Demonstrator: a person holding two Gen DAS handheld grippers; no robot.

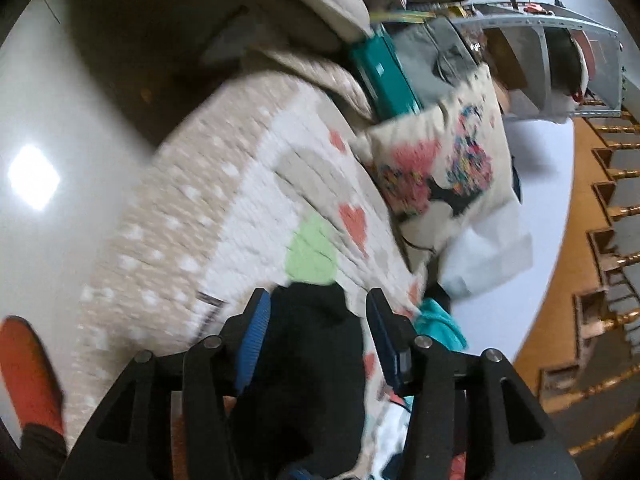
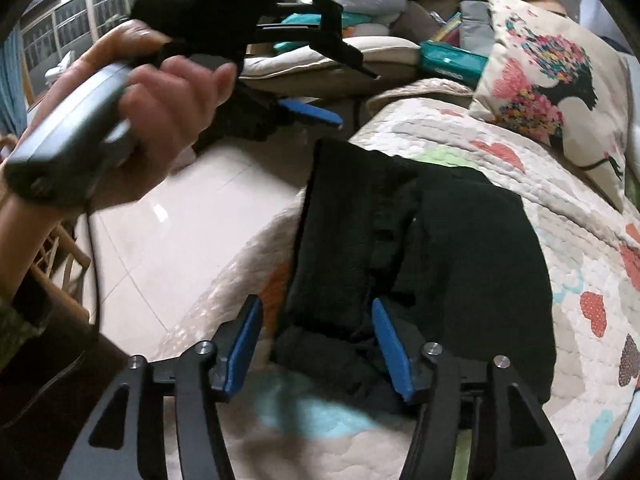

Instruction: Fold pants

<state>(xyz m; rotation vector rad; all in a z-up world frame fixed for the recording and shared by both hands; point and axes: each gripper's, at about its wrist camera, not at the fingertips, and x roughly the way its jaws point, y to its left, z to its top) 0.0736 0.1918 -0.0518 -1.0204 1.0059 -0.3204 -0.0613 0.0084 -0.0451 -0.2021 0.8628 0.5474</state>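
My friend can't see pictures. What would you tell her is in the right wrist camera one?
Black pants lie folded on a quilt with hearts, between the open blue fingers of the right gripper. Up on the left, a hand holds the left gripper in the air, above a pale tiled floor. A flowery pillow sits behind.

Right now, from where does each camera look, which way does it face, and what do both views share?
Left wrist: sits on the left gripper, facing along the quilt toward the pillow; black pants lie between its open blue fingers; an orange-socked foot shows.
Right wrist: sits on the right gripper, open over the pants; the left hand holding the left gripper shows.
Shared: pants, quilt, pillow, teal box.
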